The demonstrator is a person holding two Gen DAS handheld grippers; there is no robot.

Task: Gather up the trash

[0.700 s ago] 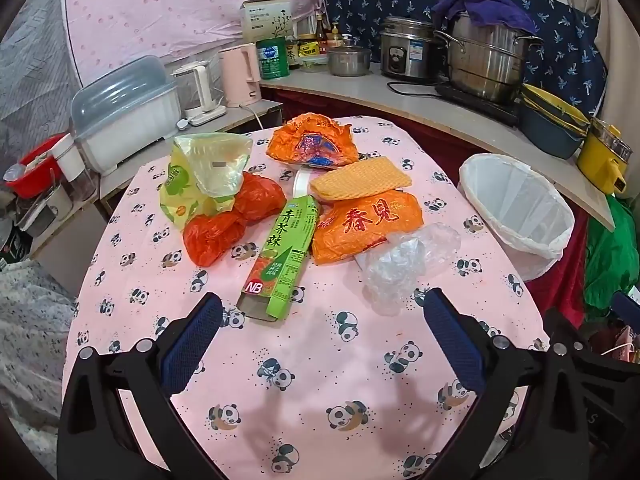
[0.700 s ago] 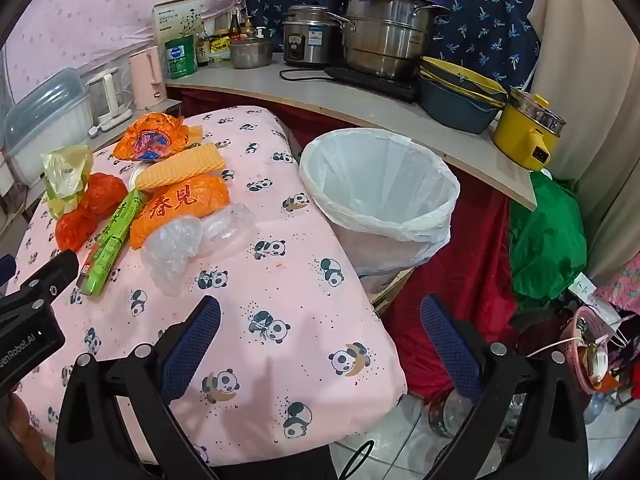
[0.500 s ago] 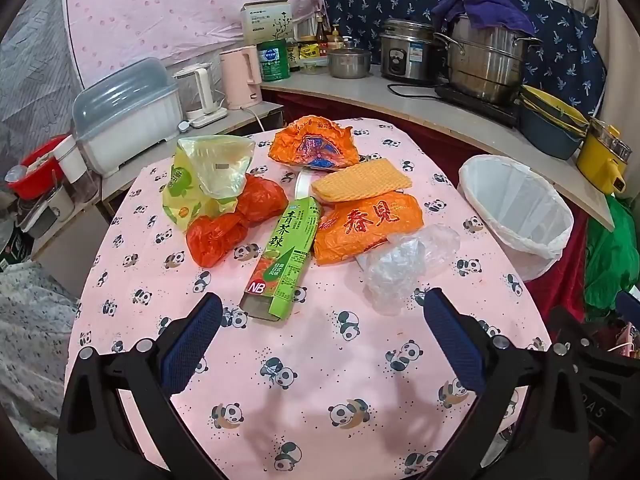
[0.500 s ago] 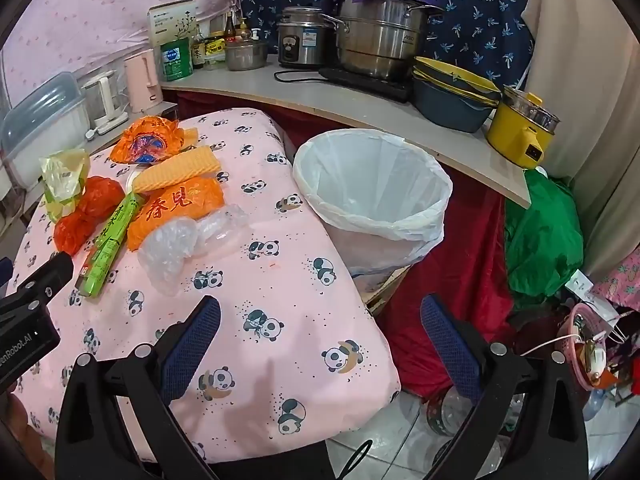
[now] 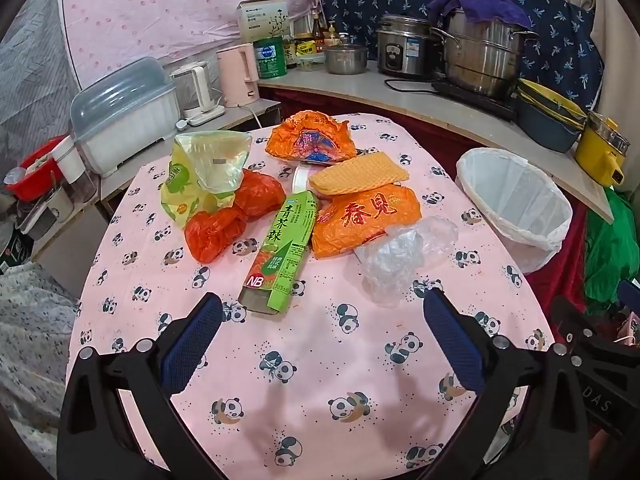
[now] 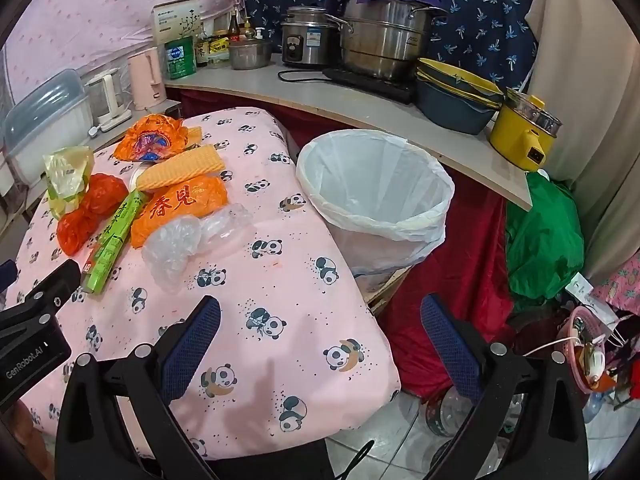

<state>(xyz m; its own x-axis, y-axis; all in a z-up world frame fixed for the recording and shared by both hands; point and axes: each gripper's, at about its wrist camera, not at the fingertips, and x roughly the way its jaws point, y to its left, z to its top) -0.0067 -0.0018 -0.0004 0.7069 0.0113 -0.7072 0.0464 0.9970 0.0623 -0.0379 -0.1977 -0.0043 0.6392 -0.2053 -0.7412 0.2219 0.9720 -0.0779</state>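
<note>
Trash lies on the pink panda tablecloth: a green carton, a clear plastic bag, an orange bag with red characters, a yellow wafer pack, an orange wrapper, red bags and a yellow-green bag. A white-lined bin stands right of the table. My left gripper is open and empty, just short of the carton. My right gripper is open and empty above the table's front right corner.
A curved counter behind the table and bin holds pots, stacked bowls, a yellow cooker and kettles. A dish box stands at the left. A green bag and floor clutter lie right of the bin.
Both grippers have shifted slightly; the views have drifted a little. The trash has not moved and both stay open.
</note>
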